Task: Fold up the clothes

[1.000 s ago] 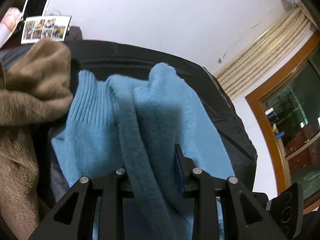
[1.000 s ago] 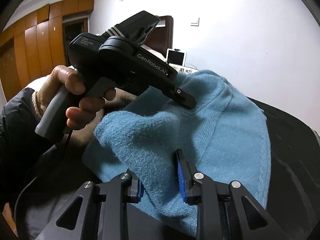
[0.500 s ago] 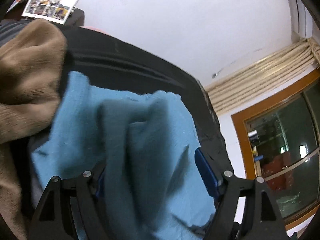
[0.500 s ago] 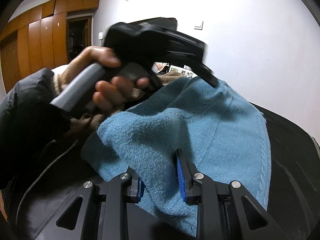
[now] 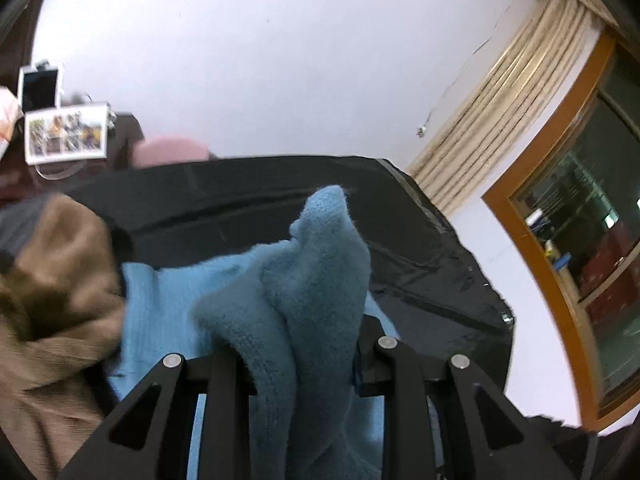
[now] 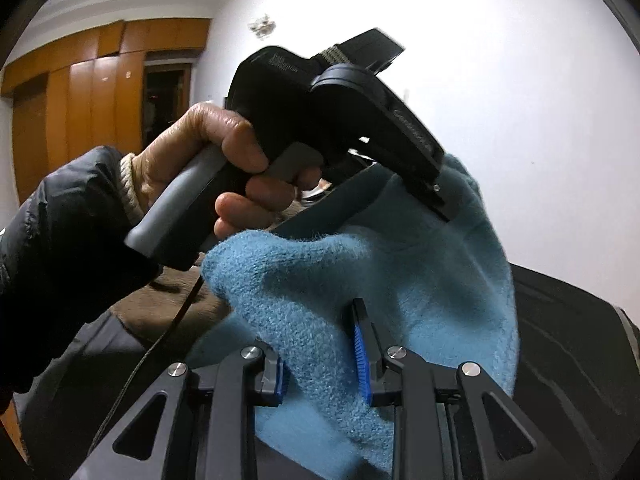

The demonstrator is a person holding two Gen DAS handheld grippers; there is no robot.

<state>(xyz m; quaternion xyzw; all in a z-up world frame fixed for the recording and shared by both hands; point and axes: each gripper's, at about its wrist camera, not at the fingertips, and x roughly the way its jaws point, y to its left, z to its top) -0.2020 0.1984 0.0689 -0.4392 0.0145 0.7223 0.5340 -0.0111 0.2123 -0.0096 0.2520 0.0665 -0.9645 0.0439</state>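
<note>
Blue sweater point(image 6: 400, 280) pinched by both grippers, apparently lifted off the black surface point(image 5: 280, 196).

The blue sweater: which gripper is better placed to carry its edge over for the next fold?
Probably the left gripper: it grips a raised peak of the blue sweater; the right gripper holds a lower fold.

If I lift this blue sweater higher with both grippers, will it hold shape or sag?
Probably sag: the blue sweater already bunches and droops between the right gripper and the left gripper. Its fuzzy knit likely grips the pads well, so slipping seems unlikely. It looks light for its bulk.
</note>
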